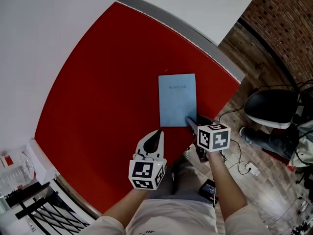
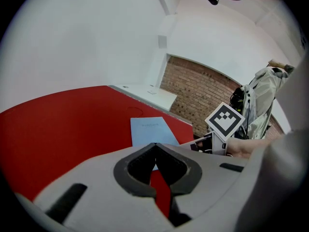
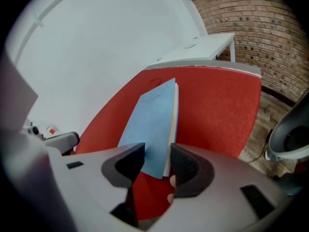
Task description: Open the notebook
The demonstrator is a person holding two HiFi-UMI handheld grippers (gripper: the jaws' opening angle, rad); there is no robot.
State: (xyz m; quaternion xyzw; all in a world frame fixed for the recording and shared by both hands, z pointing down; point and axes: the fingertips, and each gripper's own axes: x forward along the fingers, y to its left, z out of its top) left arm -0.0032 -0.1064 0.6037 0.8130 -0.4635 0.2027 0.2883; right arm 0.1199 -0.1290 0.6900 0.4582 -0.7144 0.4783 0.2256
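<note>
The light blue notebook (image 1: 177,99) lies closed and flat on the red table top (image 1: 98,92), a little right of the centre of the head view. Its short edges are turned toward the top and the bottom of the frame. A faint line of print is found near the top of the cover (too small to be read with certainty). In the right gripper view the notebook (image 3: 153,120) runs from the centre upward, and the pale edge of its pages is shown along its right side.

The right gripper (image 1: 190,122) is placed at the lower right corner of the notebook. In the right gripper view the jaws of this gripper (image 3: 157,154) are spread wide, and that corner is seen between them. No pinching of the cover can be made out.

The left gripper (image 1: 159,133) is held in the lower centre of the head view, over the red surface, below the notebook and apart from it. In the left gripper view its jaws are pressed together at the tips and nothing is held between them. The notebook (image 2: 150,131) is seen beyond them on the table.

Further out, a white desk (image 1: 205,4) is seen at the top of the head view. At the right side are a wooden floor (image 1: 247,48), a brick wall (image 1: 288,13) and a black seat (image 1: 271,106).
</note>
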